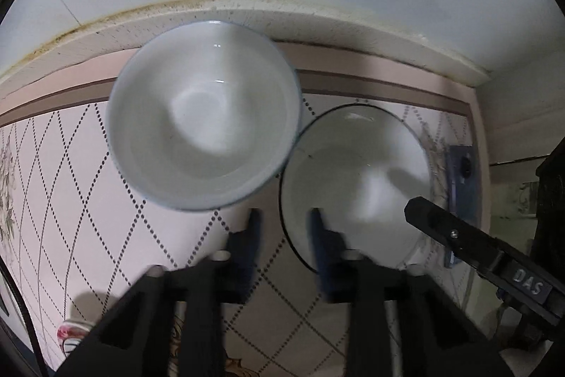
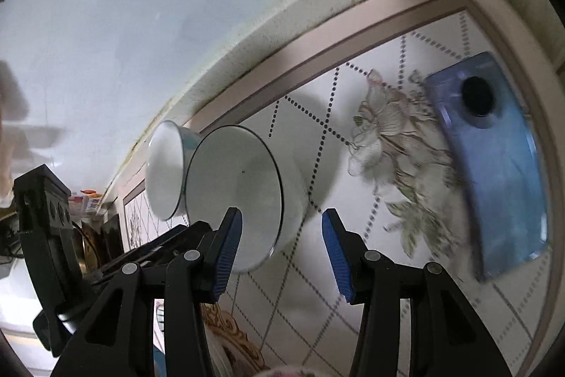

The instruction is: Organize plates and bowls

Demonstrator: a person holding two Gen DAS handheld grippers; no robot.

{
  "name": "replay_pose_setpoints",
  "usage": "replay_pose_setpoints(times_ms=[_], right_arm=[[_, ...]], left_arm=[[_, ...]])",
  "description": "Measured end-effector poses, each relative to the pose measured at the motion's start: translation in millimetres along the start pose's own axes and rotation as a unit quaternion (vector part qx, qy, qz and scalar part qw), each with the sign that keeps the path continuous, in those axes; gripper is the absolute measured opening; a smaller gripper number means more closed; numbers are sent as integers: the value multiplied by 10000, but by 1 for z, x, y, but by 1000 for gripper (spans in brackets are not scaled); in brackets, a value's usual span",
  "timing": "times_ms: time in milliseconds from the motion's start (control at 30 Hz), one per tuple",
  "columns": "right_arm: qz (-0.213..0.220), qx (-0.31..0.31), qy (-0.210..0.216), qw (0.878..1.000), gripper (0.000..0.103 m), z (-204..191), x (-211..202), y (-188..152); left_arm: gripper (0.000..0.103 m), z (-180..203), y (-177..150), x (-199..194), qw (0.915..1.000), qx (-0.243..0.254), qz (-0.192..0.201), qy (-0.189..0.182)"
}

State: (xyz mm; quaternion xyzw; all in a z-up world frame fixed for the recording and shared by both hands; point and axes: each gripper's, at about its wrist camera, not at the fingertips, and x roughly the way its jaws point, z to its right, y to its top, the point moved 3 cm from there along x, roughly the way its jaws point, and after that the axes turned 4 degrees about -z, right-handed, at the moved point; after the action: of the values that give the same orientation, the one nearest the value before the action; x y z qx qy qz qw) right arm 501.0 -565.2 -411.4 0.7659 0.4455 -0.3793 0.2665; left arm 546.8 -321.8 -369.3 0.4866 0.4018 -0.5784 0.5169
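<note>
Both bowls, the blue-rimmed bowl and black-rimmed bowl, touch near the counter's back edge; your left gripper and right gripper gape empty, so pinch rims gently: glazed, brittle, slippery.

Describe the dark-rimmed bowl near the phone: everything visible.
The dark-rimmed bowl is white, glossy and looks ceramic, with a thin dark line round its rim. It is empty and stands upright on the patterned tablecloth, near the table's far corner. Its rim meets or slightly overlaps that of the blue-rimmed bowl; true contact is unclear. The blue phone lies on its other side, apart. Neither gripper holds it.
</note>
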Motion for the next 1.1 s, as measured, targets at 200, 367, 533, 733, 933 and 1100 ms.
replay_pose_setpoints(times_ms=[200, 367, 533, 733, 933, 1100], right_arm=[[60, -138, -193, 9997, 17, 0, 15, 2], [107, -317, -403, 9986, 17, -5, 17, -4], [137, -336, -461, 9983, 17, -10, 11, -21], [272, -329, -385, 9983, 17, -13, -18, -48], [422, -402, -390, 9975, 17, -20, -58, -94], [451, -431, -404, 9972, 17, -17, -81, -135]], left_arm=[[7, 6, 6, 5, 9995, 184, 200, 149], [7, 10, 3, -1, 9991, 271, 270, 181], [7, 15, -12, -20, 9974, 519, 464, 202], [7, 20, -42, -50, 9956, 729, 594, 10], [7, 25, -85, -81, 9922, 1013, 701, -173], [7, 25, -118, -100, 9890, 1229, 787, -237]])
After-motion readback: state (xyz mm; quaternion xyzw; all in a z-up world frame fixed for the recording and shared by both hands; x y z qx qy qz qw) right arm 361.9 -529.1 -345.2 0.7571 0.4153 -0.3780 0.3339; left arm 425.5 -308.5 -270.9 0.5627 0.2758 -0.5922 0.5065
